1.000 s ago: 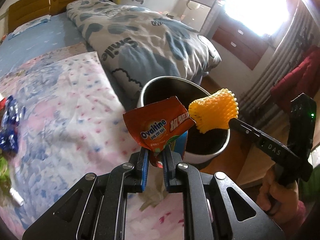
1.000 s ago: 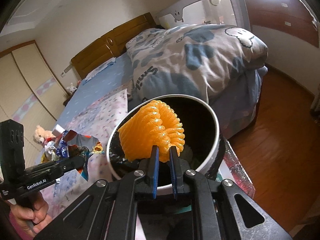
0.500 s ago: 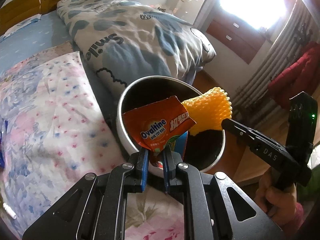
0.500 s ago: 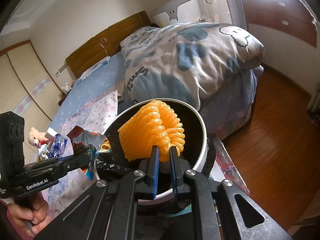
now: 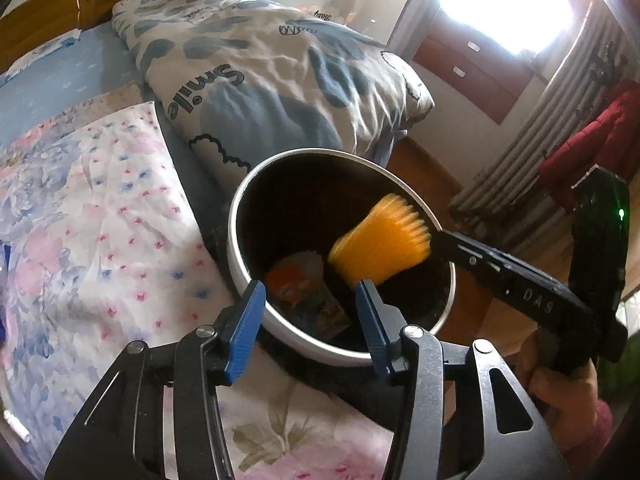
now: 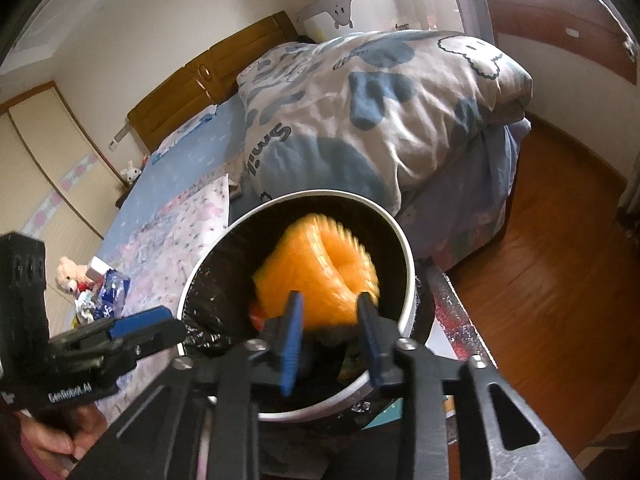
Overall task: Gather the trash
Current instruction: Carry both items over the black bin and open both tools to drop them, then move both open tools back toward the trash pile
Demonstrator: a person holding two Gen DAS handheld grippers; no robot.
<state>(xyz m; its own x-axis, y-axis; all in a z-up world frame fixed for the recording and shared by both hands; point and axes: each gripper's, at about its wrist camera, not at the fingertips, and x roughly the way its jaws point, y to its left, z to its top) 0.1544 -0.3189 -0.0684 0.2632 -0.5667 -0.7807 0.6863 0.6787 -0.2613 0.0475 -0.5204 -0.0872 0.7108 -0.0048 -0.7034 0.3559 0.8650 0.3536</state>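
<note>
Left wrist: wrapper (image 5: 304,292) lay in bin (image 5: 240,216), foam net (image 5: 380,248) dropping.
Both jaws were opening, empty; litter (image 6: 106,292) remained on bed (image 6: 192,160).

Sunlit bedroom (image 6: 120,32), wooden floor (image 6: 560,280)

Orange foam net (image 5: 380,246), white-rimmed black bin (image 5: 240,248), blue-spotted duvet (image 5: 280,80), pink-floral sheet (image 5: 100,220)
</note>
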